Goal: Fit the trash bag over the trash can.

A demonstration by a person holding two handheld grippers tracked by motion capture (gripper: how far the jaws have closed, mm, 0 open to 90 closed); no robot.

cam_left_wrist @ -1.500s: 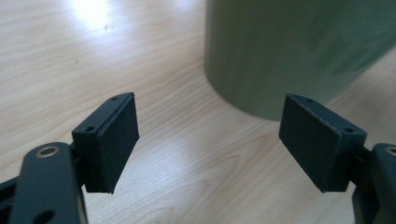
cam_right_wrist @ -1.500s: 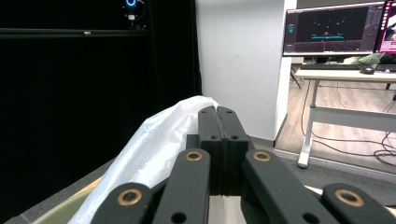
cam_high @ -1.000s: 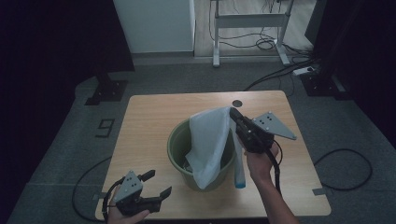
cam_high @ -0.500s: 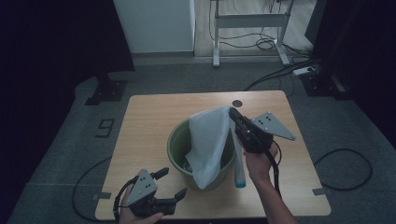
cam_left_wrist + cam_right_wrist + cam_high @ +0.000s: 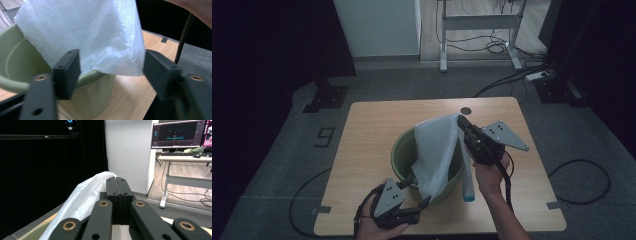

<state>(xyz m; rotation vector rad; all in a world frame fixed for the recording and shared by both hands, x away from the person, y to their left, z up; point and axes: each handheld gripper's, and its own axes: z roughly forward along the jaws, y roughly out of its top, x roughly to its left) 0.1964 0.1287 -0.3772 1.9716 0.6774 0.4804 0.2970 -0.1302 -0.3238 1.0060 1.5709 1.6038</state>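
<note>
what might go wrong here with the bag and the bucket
The right tool pinches only the top corner of the thin white plastic bag, so a tug may tear it or pull it free. The left tool, its jaws just closing, straddles the bag's loose edge beside the round green plastic bucket and might bump its rim.

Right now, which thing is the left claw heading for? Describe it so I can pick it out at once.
On the wooden table stands a round green bucket. Hanging from the shut right claw is a thin white plastic bag that drapes into the bucket and over its near rim. Its loose lower edge lies between the open left claw's jaws; it is the only pale, crinkled, translucent thing there.
</note>
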